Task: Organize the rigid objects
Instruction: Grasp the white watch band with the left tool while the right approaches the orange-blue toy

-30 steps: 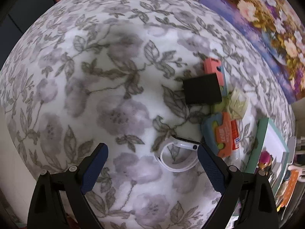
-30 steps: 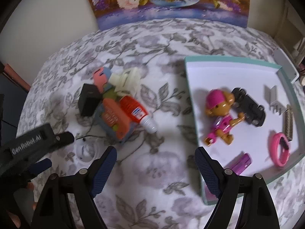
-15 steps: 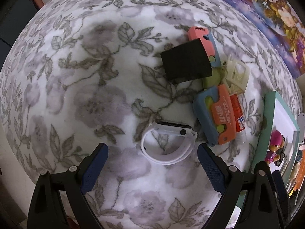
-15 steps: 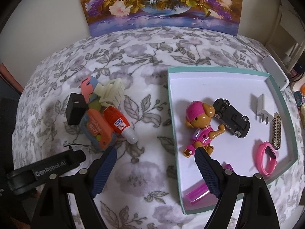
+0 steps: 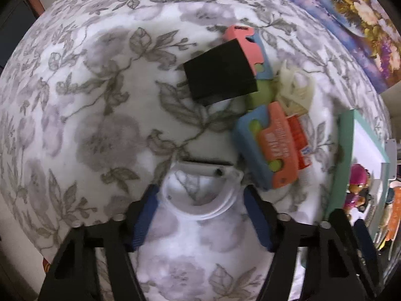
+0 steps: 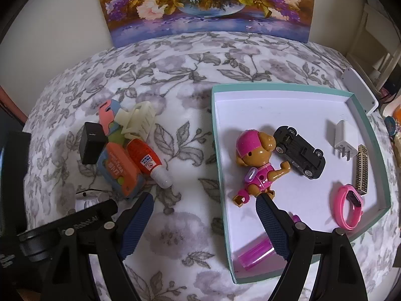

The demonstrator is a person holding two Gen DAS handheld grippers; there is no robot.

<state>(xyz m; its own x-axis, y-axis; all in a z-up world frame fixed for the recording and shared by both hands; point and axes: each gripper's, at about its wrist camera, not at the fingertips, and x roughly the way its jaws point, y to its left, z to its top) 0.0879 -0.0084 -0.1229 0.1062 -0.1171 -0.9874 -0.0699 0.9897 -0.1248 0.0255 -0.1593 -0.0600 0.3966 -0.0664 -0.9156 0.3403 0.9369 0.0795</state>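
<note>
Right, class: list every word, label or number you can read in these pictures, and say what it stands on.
Nothing reads for certain.
Orange card: white lettering, blurred.
Glue tube: small print and a sign, too small.
Pink card: dark print, blurred.
Left gripper, jaws closing around the white band: body lettering, partly hidden, unreadable.

Left looks straight down, close — right obliquely.

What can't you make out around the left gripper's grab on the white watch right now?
- Left wrist view: white watch is blurred; the closing left gripper flanks it, pad contact unclear.
- Right wrist view: left gripper's body hides most of the watch.
- Right wrist view: right gripper covers part of the magenta tube.
</note>
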